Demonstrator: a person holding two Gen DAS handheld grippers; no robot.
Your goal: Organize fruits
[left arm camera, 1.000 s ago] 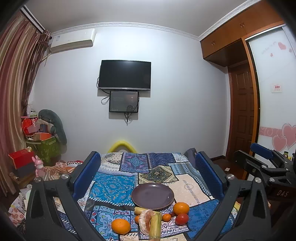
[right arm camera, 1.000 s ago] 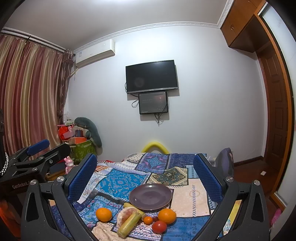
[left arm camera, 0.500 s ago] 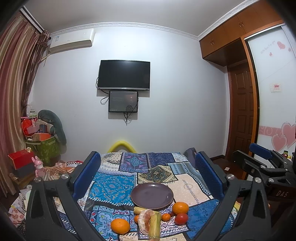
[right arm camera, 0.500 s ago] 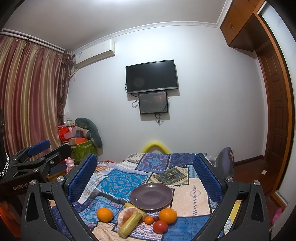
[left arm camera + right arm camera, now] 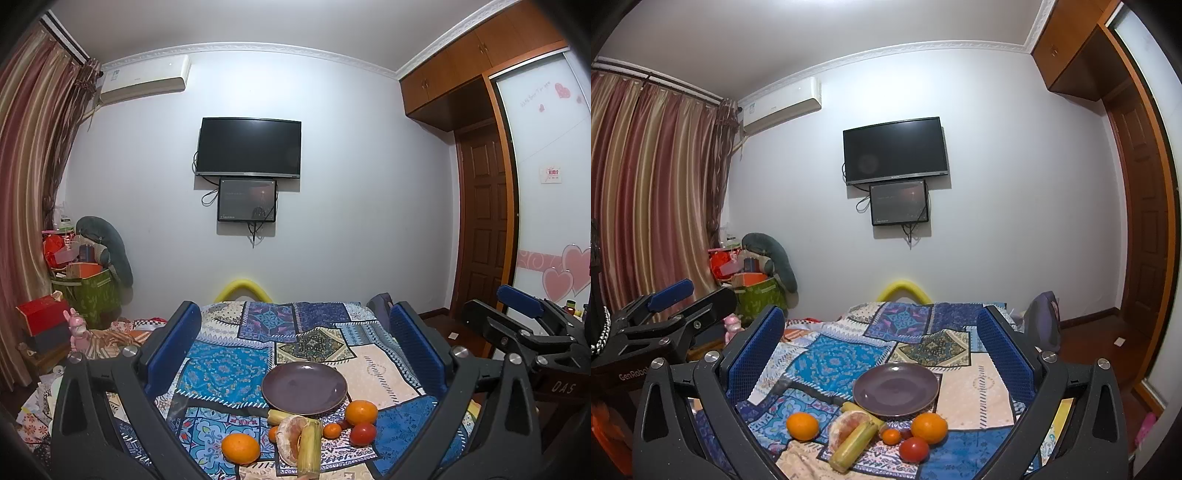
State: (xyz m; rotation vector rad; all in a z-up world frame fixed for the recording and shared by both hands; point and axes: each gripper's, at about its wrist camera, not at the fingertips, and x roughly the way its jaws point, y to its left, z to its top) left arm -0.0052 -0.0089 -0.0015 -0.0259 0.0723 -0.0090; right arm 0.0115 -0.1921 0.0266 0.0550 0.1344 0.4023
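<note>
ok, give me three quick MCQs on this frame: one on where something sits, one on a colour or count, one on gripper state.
1. Where is the fruit relative to the plate?
A. piled on it
B. on the quilt at its near edge
C. on the floor

2. How many large oranges are there?
A. two
B. four
C. none

3. What state is the right gripper in?
A. shut on the tomato
B. shut on nothing
C. open, holding nothing

Answers:
1 B, the plate is bare and the fruit lies on the quilt before it.
2 A, left orange and right orange.
3 C, its fingers stand wide apart above the quilt.
</note>
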